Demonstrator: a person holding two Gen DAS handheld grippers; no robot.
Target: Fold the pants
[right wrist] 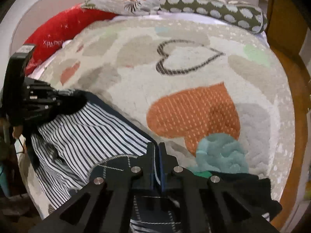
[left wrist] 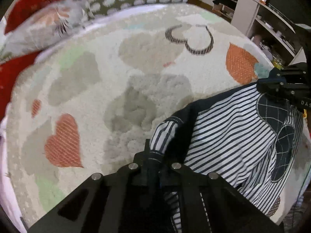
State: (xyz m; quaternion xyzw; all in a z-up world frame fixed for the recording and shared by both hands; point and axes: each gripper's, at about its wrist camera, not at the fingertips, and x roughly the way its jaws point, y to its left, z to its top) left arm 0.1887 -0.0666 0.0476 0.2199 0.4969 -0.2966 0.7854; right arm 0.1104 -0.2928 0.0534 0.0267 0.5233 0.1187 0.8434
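The striped pants lie on the heart-patterned blanket, light and limp; the left gripper and right gripper each pinch their dark edge, a sound hold

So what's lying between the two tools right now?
The striped pants, stretched from the left tool to the right tool, both clamped on the waist edge. The right wrist view shows it best.

surface: bed with fuzzy heart-print blanket | on it: striped pants — pillows at head — teal cloth
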